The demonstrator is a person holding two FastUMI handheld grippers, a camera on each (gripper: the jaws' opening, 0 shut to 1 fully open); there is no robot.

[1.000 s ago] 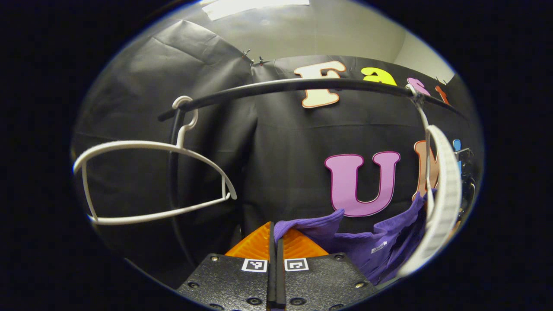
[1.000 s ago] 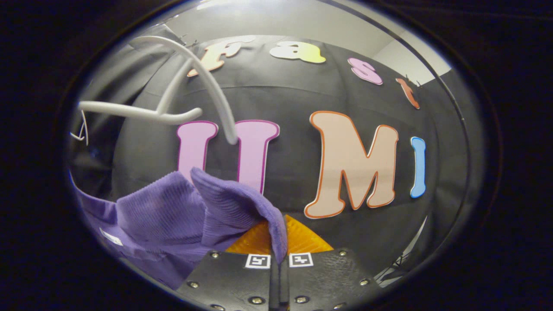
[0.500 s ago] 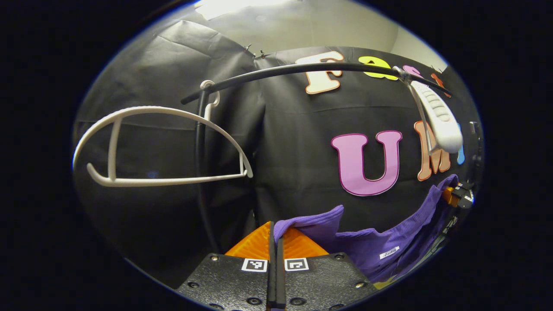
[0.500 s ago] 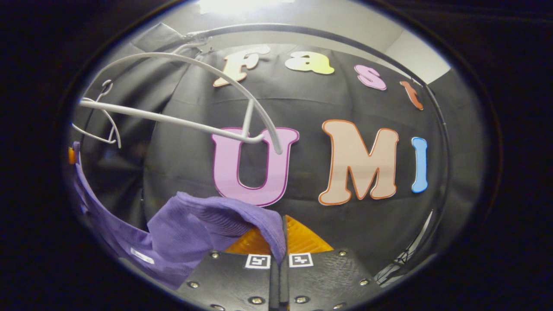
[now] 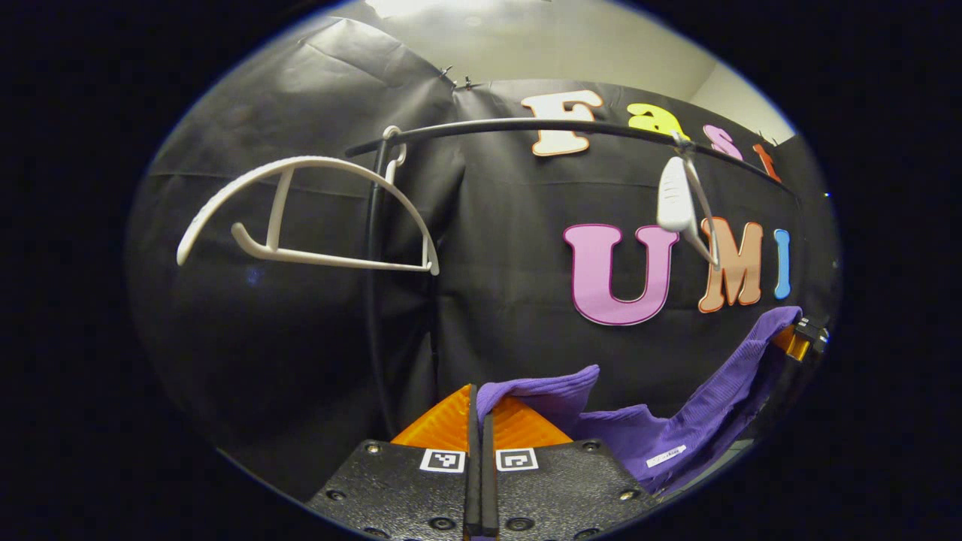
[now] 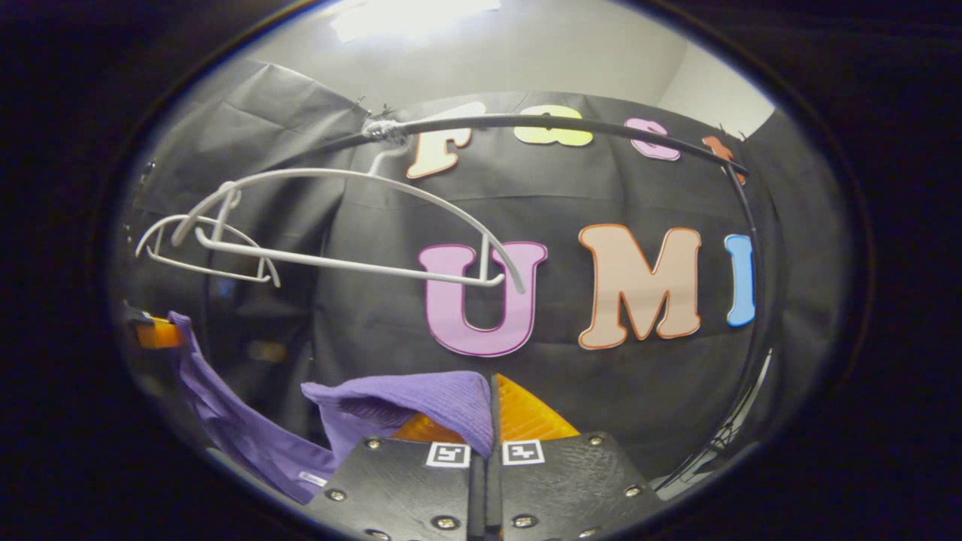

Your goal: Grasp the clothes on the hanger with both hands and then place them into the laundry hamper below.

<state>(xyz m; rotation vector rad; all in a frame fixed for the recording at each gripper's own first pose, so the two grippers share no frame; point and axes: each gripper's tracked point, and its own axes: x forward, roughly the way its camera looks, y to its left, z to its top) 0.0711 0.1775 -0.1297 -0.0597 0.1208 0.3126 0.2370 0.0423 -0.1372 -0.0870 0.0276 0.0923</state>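
At the bottom centre of the left gripper view we see the left gripper (image 5: pixel 479 421) with its fingers pressed together, a fold of the purple ribbed knit garment (image 5: pixel 669 432) pinched between them. From that fold the cloth sags toward the lower right of the frame and rises again to the other gripper, small at the right edge, where we cannot make out how its fingers stand.

In the right gripper view the right gripper (image 6: pixel 490 417) sits at bottom centre, also closed to a narrow line, with a purple fold draped over its left finger and caught in the seam. The garment (image 6: pixel 421 406) runs off to the lower left of that frame, partly cut by the edge, up to the far gripper at the left edge.

Above, in the upper half of both frames, two bare white plastic hangers (image 5: pixel 316 218) (image 6: pixel 346 225) hang from the curved black metal rail (image 5: pixel 526 126), well apart from the cloth. The nearer hanger (image 5: pixel 680 203) appears edge-on in the left gripper view.
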